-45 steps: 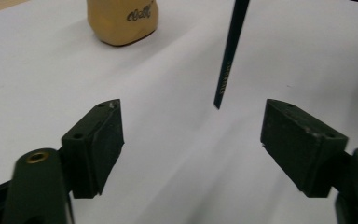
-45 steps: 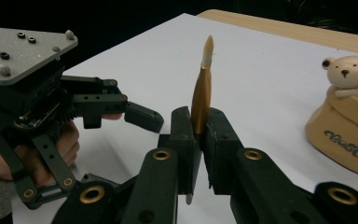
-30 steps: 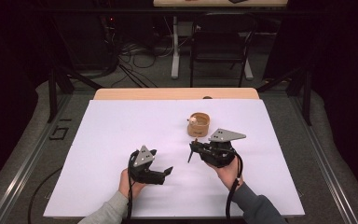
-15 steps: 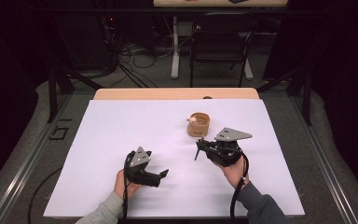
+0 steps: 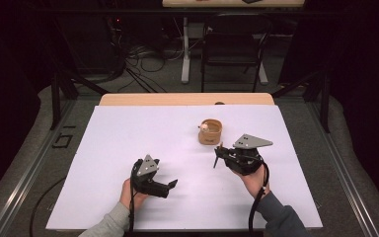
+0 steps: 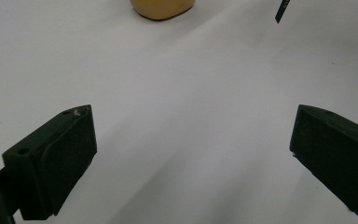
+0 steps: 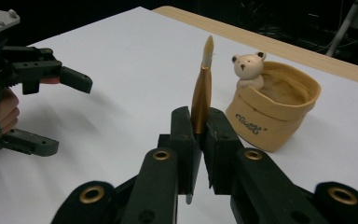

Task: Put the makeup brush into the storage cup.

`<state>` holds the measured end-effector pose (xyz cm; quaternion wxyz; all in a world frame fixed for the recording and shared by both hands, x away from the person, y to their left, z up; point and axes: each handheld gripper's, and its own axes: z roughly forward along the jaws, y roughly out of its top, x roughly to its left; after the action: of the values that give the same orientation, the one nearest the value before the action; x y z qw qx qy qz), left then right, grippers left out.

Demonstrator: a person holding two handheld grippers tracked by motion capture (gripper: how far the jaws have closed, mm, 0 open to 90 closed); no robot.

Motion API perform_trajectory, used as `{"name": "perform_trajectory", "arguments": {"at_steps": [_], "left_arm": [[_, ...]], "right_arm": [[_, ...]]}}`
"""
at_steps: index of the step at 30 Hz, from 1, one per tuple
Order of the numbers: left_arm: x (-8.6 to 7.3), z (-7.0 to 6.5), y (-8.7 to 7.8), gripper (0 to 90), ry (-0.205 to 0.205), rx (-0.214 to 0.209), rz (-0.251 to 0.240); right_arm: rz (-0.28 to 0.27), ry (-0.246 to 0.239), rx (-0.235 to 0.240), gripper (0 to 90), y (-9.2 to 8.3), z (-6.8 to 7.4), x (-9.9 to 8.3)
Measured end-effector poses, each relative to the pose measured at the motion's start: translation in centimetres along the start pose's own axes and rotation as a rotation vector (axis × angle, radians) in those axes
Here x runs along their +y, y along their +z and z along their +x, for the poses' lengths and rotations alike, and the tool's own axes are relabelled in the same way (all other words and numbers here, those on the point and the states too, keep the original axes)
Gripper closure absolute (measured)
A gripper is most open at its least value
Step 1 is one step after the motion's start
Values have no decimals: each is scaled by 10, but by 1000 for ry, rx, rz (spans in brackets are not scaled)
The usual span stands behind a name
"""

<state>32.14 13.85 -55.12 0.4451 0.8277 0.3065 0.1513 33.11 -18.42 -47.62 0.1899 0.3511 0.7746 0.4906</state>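
Tan pouch-shaped holder (image 7: 275, 109) with a small bear figure (image 7: 248, 69) at its rim stands on the white-covered bench (image 5: 128, 138); its dark cursive lettering is too small to read. Right gripper (image 7: 198, 140) is clamped on a gold-handled brush (image 7: 201, 93), upright just beside the holder, lower end hidden between the pads. Left gripper (image 6: 191, 154), well apart, has just been opening and stands wide with nothing between its jaws.
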Motion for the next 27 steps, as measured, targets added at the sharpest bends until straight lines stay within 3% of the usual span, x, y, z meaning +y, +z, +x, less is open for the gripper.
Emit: {"name": "perform_trajectory", "arguments": {"at_steps": [27], "left_arm": [[0,2,-1,0,4,6,-4]], "right_arm": [[9,-21,-85,831,-12,-21,6]]}}
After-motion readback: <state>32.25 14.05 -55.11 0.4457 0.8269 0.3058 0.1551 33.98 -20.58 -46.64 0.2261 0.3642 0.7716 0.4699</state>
